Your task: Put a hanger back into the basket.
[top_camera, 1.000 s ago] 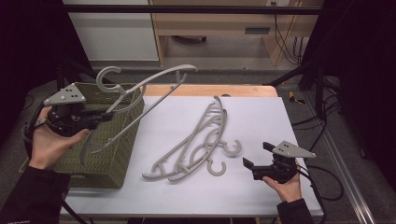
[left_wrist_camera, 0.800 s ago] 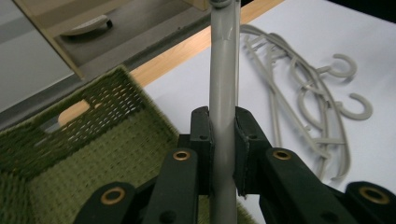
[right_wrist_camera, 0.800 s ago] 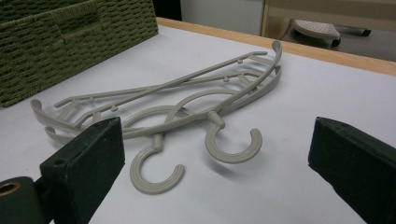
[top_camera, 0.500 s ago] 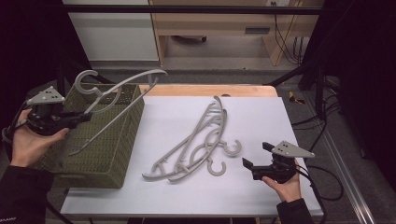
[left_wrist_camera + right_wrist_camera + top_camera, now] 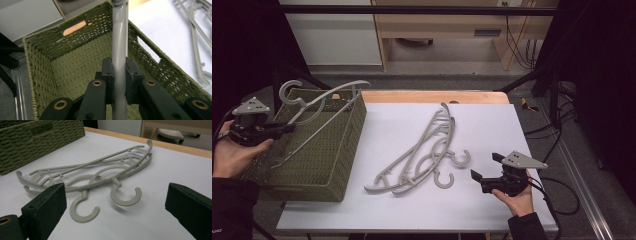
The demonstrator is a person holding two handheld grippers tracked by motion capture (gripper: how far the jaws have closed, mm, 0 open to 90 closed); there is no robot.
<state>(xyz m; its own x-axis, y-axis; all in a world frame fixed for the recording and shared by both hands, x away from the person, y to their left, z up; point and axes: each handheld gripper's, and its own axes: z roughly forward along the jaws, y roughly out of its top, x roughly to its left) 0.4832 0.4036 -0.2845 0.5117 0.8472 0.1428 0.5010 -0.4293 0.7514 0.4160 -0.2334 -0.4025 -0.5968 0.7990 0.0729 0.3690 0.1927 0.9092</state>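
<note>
Currently: I lower one hanger [image 5: 319, 107] into the basket [image 5: 343, 165], clamped in left gripper [image 5: 119, 82].
Remaining: two hangers [image 5: 422, 150] beside basket; right gripper [image 5: 115, 212] wide, empty.

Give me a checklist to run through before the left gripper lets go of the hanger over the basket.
1. Left gripper clamped on the held hanger: ok.
2. Hanger over the green basket: ok.
3. Hanger fully below the rim: not ok; its hook and one arm stick out above it.
4. Basket floor free under the hanger: ok.
5. Right gripper open and apart from the hangers on the table: ok.
6. Hanger bottom touching the basket floor: cannot tell.
</note>
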